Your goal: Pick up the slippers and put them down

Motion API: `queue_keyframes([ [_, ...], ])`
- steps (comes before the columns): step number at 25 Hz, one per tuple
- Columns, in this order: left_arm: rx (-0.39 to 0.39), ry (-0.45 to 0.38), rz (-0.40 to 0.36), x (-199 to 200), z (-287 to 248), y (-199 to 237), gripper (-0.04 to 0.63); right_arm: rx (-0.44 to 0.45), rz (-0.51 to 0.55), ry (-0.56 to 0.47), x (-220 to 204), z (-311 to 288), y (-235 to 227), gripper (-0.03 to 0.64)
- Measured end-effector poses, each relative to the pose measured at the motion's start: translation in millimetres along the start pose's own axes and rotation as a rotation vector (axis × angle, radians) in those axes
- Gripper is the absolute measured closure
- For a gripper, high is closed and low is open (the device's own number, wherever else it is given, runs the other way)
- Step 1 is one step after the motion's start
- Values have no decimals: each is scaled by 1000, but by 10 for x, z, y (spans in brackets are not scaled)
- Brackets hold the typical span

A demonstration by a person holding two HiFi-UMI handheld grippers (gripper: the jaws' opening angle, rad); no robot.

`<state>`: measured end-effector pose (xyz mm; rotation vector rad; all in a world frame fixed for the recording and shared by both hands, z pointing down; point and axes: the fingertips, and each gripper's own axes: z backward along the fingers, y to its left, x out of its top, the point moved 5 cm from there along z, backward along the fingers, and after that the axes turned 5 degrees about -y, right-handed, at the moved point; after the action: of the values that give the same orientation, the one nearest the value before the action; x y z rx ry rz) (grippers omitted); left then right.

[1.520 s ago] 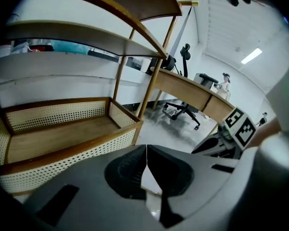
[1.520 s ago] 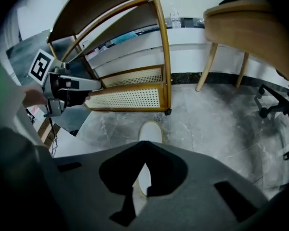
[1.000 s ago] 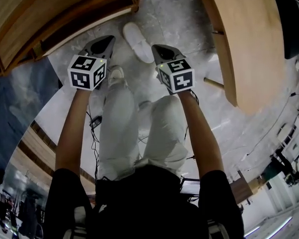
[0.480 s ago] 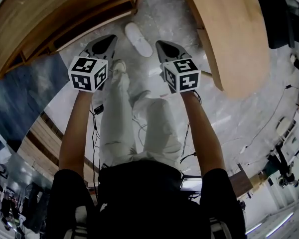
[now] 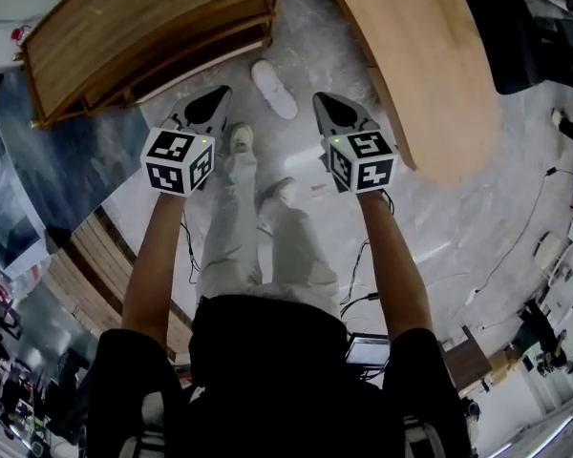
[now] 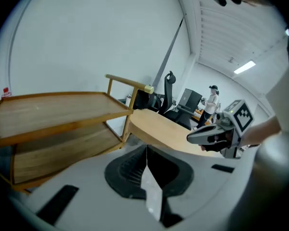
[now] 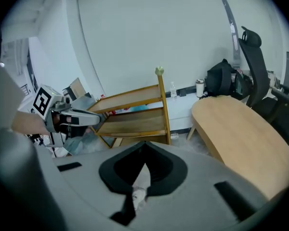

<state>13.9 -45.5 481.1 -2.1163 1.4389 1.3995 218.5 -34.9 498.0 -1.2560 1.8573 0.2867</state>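
While the person stands upright, head view: one white slipper [image 5: 274, 89] lies flat on the marble floor [image 5: 310, 41], ahead of the feet [image 5: 239, 139], between wooden shelf [image 5: 143, 36] and wooden table [image 5: 420, 65], touching neither. No second slipper is visible. Left gripper [image 5: 213, 103] and right gripper [image 5: 330, 108] are held side by side, apart, both pointing forward and down. The slipper sits in the gap between their tips and looks well below them. Its long axis runs diagonally, far end toward the shelf, near end toward the table. Neither gripper is clearly nearer, so either would likely need a long drop to reach it. Left gripper view: jaws clenched together, nothing between them. Shelf, table end and the other gripper are in sight, no slipper. Right gripper view: jaws likewise pressed together, empty. Shelf, table and an office chair [image 7: 253, 57] show beyond, no slipper here either.
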Motion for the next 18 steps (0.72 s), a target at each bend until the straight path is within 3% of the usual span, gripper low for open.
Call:
queue_keyframes([
  [9, 13, -48, -13, 439, 404, -456, 588, -18, 14, -105, 509, 674, 223, 618],
  [18, 13, -154, -30, 811, 976, -1119, 588, -50, 33, -236, 908, 1500, 431, 618],
])
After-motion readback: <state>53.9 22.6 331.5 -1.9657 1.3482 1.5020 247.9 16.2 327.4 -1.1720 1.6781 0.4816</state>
